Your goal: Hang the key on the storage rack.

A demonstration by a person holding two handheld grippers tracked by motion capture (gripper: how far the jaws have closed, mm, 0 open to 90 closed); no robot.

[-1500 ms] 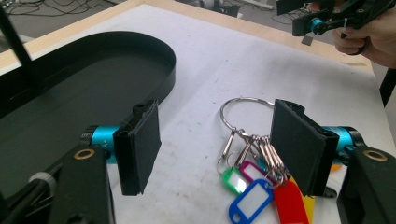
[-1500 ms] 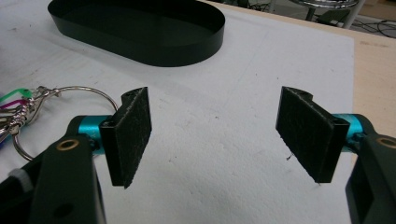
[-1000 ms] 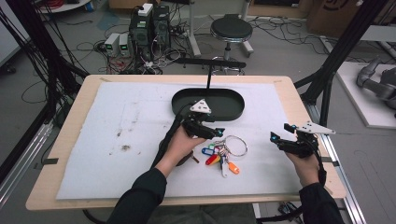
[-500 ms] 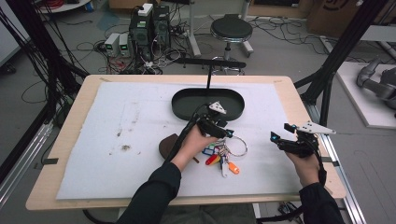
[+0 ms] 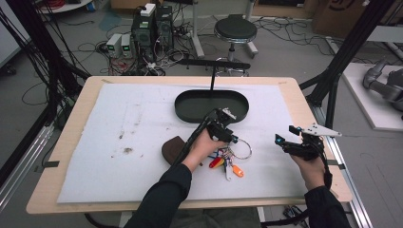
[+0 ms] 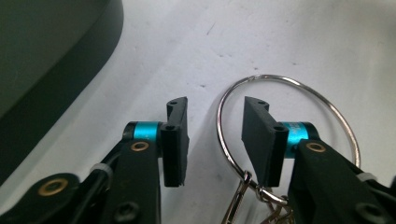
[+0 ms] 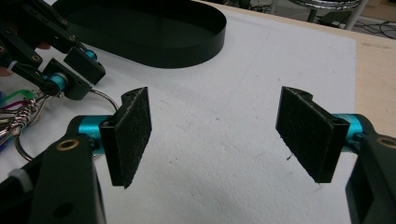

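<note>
Lowered and slid toward the thin silver metal key ring, the left gripper has just been closing, its jaws straddling the wire without pinching it yet. Light, stiff and slippery, the ring lies flat on the white-padded counter; trailing coloured key tags may swing. Nearby sits the black oval tray; the right gripper hovers released.

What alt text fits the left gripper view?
The left tool straddles the wire of a metal key ring lying on a white mat; its jaws have just been closing, with the wire between them but not yet pinched. A clip hangs from the ring at the bottom, and a black tray sits at upper left.
</note>
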